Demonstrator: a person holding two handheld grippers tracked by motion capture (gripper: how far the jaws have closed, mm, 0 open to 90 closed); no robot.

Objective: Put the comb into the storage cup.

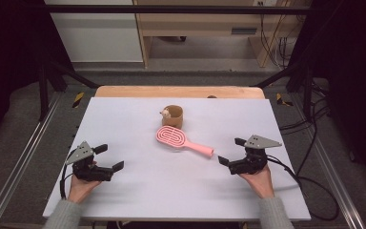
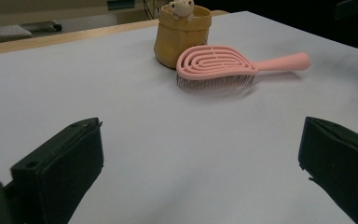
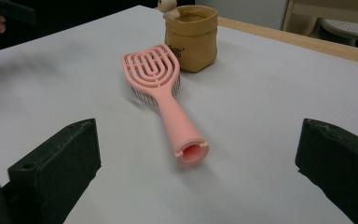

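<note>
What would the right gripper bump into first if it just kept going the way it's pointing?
Most likely the pink hairbrush: its open handle end lies just ahead of the right gripper, between the open jaws, though depth is hard to judge.

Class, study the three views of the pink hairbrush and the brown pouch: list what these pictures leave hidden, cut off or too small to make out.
- Inside of the brown pouch: hidden by its own wall in both gripper views; too small in the high view.
- Small toy figure: cut off by the top edge in both gripper views.
- Print on the pouch: too small to read.
- Pink hairbrush bristle tips: pressed against the table, under the head.
</note>
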